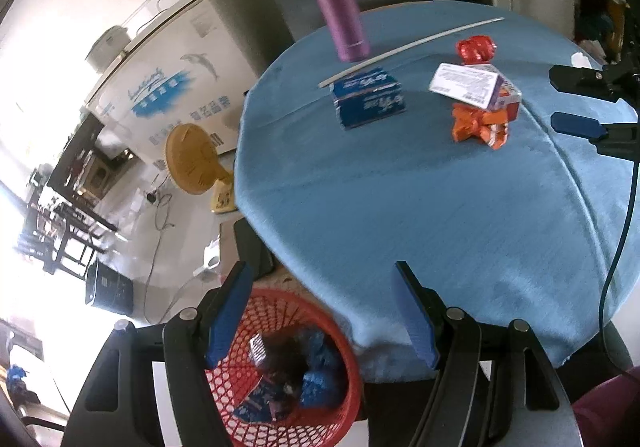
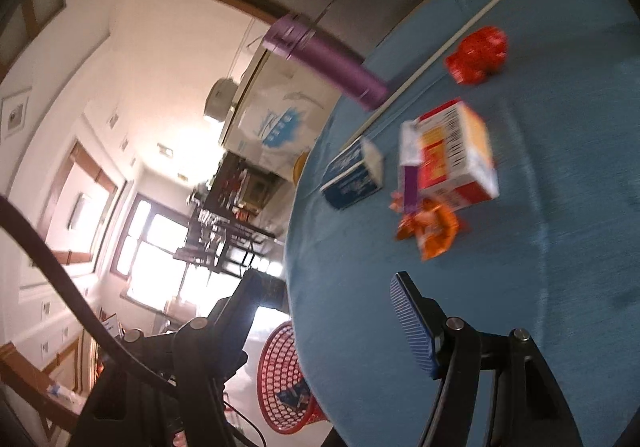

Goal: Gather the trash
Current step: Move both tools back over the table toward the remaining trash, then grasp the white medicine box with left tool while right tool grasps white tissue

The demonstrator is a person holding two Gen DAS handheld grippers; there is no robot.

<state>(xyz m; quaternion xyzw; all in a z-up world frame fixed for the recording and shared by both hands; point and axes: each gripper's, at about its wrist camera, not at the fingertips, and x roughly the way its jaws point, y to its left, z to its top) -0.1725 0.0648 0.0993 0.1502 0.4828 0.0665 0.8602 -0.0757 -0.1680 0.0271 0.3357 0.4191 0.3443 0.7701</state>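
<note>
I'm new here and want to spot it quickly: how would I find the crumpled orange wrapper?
Start at the round blue table. Near its middle sits a white box; the orange wrapper lies under it. The red wrapper lies apart, beside a long white stick.

Table [image 1: 400, 207] with flask [image 1: 334, 5] at the far edge, stick [image 1: 412, 47] before it, tissue pack [image 1: 368, 99] left of carton [image 1: 474, 85], which lay on a wrapper [image 1: 480, 127], basket [image 1: 312, 387] on the floor beside the table.

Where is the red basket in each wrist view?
Left wrist: red basket at bottom centre-left, below the table edge, holding trash.
Right wrist: basket at bottom centre, partly hidden by the table edge.
Shared landmark: purple flask.
</note>
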